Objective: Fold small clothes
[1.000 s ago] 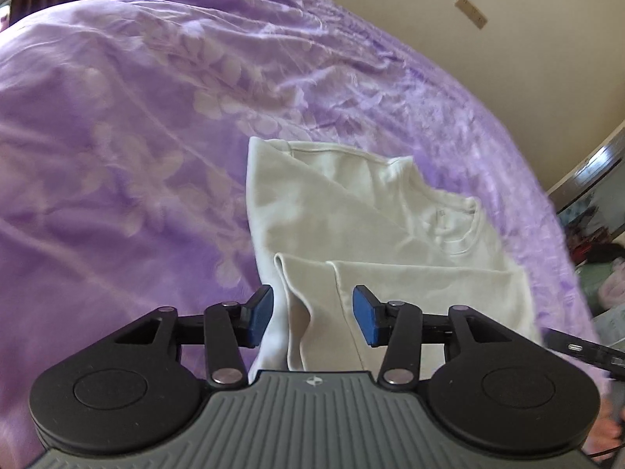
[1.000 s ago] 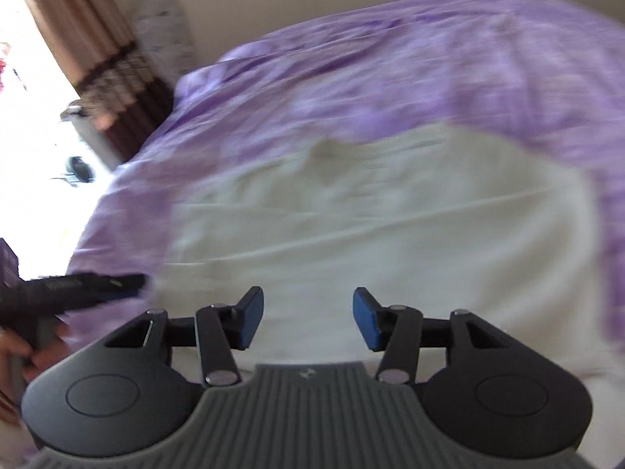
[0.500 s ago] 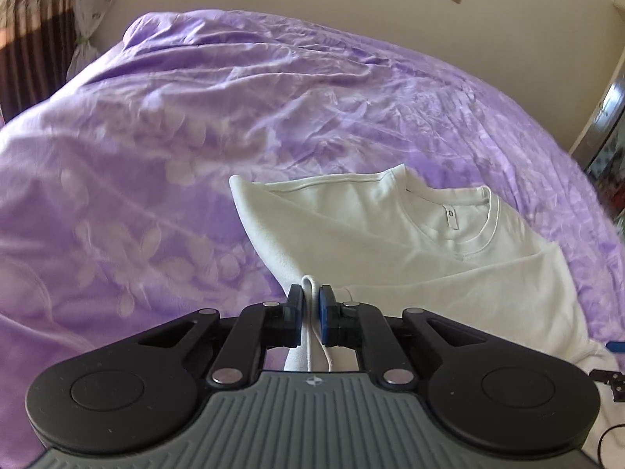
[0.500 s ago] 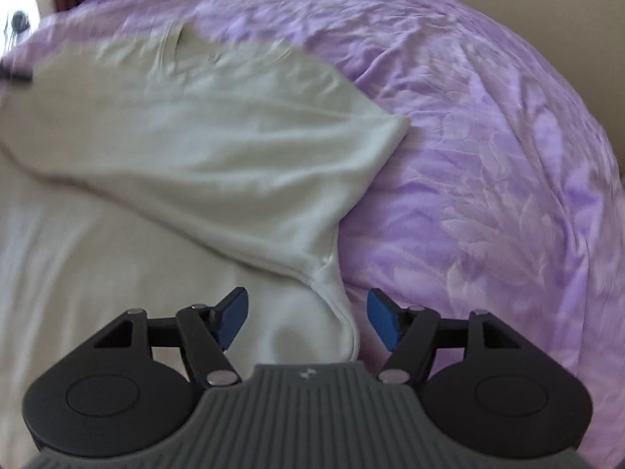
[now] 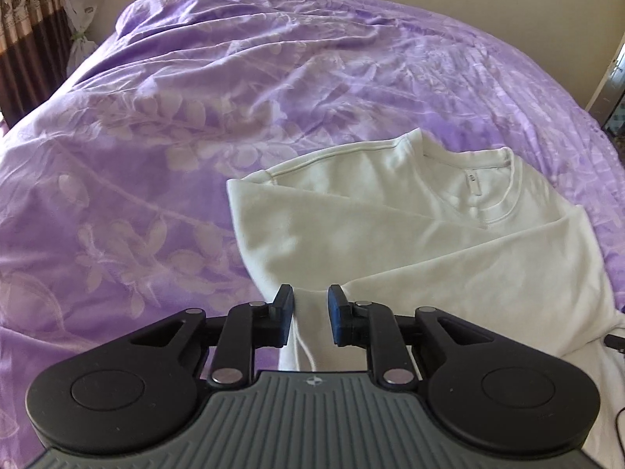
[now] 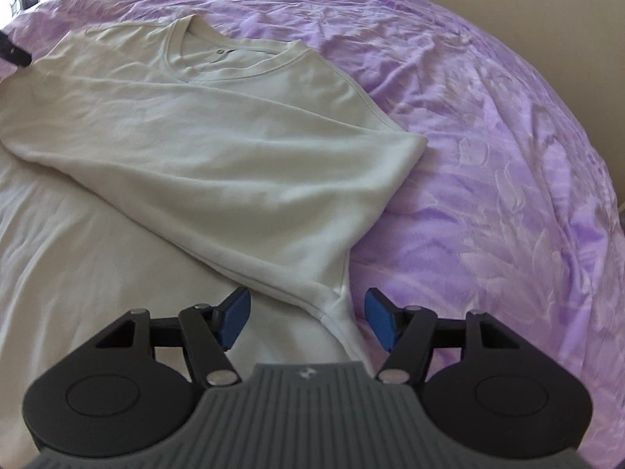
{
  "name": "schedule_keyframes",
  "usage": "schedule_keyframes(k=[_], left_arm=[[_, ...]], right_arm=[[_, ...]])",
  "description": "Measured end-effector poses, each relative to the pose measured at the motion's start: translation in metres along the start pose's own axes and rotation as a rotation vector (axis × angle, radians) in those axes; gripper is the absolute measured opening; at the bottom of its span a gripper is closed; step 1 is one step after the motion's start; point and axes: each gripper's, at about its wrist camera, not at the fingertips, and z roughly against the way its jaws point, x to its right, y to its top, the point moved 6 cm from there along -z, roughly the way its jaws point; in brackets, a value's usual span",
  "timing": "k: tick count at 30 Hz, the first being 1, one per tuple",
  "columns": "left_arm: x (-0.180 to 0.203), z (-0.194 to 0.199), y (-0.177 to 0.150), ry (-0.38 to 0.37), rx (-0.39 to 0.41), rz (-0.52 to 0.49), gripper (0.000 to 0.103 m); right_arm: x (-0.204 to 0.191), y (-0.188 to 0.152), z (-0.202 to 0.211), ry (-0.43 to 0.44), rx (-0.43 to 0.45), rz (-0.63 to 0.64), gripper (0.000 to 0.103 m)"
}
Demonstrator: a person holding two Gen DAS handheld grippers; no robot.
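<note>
1. Left wrist view: my left gripper (image 5: 310, 314) has its blue pads spread a little, with a strip of white shirt (image 5: 390, 234) lying between them; neither pad clearly presses the cloth.
2. Right wrist view: my right gripper (image 6: 306, 316) is spread wide over the shirt (image 6: 218, 148), straddling the seam where a sleeve folded across the body meets the side.
3. Both sleeves lie folded inward across the shirt's body; the collar (image 6: 230, 58) faces away from me.
4. The shirt rests on a purple bedspread (image 5: 195, 117) with a pale leaf pattern, toward its near edge.
5. A dark curtain (image 5: 23, 19) hangs beyond the bedspread's far left corner.
</note>
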Motion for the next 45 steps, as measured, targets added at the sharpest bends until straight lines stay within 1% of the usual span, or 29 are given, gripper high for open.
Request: schedule_keyframes(k=[1,2,4,6,8,9,13,15,16,18,20,22,23,25,26,28,29,30,31,32,33,34,36,37,39,41,42,43,45], left_arm=[[0.002,0.001,0.001,-0.004,0.001,-0.004,0.018],[0.004,0.002,0.002,-0.006,0.002,-0.013,0.013],[0.009,0.002,0.003,0.006,0.003,-0.035,0.011],[0.011,0.0,0.005,0.025,0.001,-0.035,0.014],[0.008,-0.005,0.004,0.045,-0.015,-0.028,0.028],[0.006,-0.009,0.002,0.045,-0.03,-0.016,0.03],[-0.009,-0.015,-0.002,0.058,-0.038,0.043,0.031],[-0.012,-0.017,-0.002,0.027,-0.041,0.068,0.025],[-0.012,-0.015,-0.002,0.014,-0.026,0.069,0.015],[-0.008,-0.009,0.0,0.008,0.013,0.048,0.002],[-0.001,-0.002,0.003,0.003,0.039,0.011,0.002],[0.009,0.002,0.005,0.028,0.05,-0.044,0.002],[0.013,0.002,0.005,0.051,0.047,-0.079,0.002],[0.018,-0.001,0.005,0.054,0.031,-0.099,0.003],[0.018,-0.005,0.005,0.054,0.012,-0.089,0.01],[0.013,-0.014,0.005,0.049,-0.025,-0.048,0.019],[0.01,-0.017,0.004,0.047,-0.038,-0.029,0.019],[0.007,-0.021,0.001,0.041,-0.058,-0.016,0.019],[0.005,-0.025,-0.001,0.035,-0.077,-0.007,0.016],[0.004,-0.027,-0.003,0.032,-0.079,-0.004,0.005],[0.001,-0.026,-0.005,0.04,-0.071,-0.002,0.003],[-0.001,-0.025,-0.006,0.048,-0.06,0.002,0.002],[-0.002,-0.019,-0.003,0.043,-0.028,0.009,0.002],[-0.001,-0.014,0.002,0.038,-0.002,0.001,0.002],[0.004,0.001,0.017,-0.012,0.037,-0.008,0.002],[0.009,0.022,0.042,-0.034,0.103,-0.021,0.002],[0.01,0.031,0.053,-0.037,0.131,-0.027,0.002],[0.01,0.036,0.062,-0.032,0.142,-0.028,0.002],[0.008,0.029,0.067,-0.001,0.098,-0.044,0.002]], right_arm=[[0.002,-0.001,-0.001,0.002,-0.001,-0.013,0.061],[0.004,-0.002,-0.002,0.004,-0.002,-0.022,0.061],[0.007,-0.003,-0.003,0.006,-0.003,-0.036,0.06],[0.01,-0.004,-0.003,0.006,-0.003,-0.048,0.06],[0.011,-0.005,-0.003,0.008,-0.003,-0.059,0.06],[0.011,-0.005,-0.003,0.009,-0.003,-0.06,0.06],[0.009,-0.007,-0.001,0.01,-0.004,-0.052,0.059],[0.009,-0.008,-0.001,0.012,-0.003,-0.05,0.059],[0.009,-0.008,-0.001,0.011,-0.003,-0.051,0.059],[0.01,-0.008,-0.001,0.01,-0.005,-0.056,0.059],[0.011,-0.008,-0.002,0.007,-0.008,-0.059,0.059],[0.012,-0.008,-0.002,0.008,-0.009,-0.064,0.059],[0.012,-0.008,-0.002,0.008,-0.009,-0.066,0.059],[0.012,-0.008,-0.003,0.009,-0.012,-0.069,0.059],[0.012,-0.009,-0.003,0.01,-0.013,-0.071,0.059],[0.012,-0.009,-0.002,0.011,-0.011,-0.074,0.059],[0.013,-0.009,-0.003,0.013,-0.011,-0.075,0.059],[0.013,-0.009,-0.003,0.013,-0.011,-0.076,0.057],[0.013,-0.009,-0.003,0.011,-0.01,-0.077,0.056],[0.014,-0.009,-0.003,0.011,-0.008,-0.078,0.049],[0.015,-0.009,-0.003,0.008,-0.007,-0.082,0.043],[0.016,-0.009,-0.003,0.006,-0.005,-0.089,0.041],[0.018,-0.01,-0.002,0.015,-0.005,-0.1,0.031],[0.018,-0.01,-0.001,0.017,-0.003,-0.104,0.028],[0.018,-0.01,0.002,0.014,-0.002,-0.097,0.013],[0.019,-0.008,0.008,0.003,0.006,-0.08,0.003],[0.02,-0.008,0.012,0.002,0.013,-0.078,0.002],[0.022,-0.008,0.015,-0.004,0.021,-0.08,0.002],[0.027,-0.012,0.018,-0.011,0.015,-0.095,0.001]])
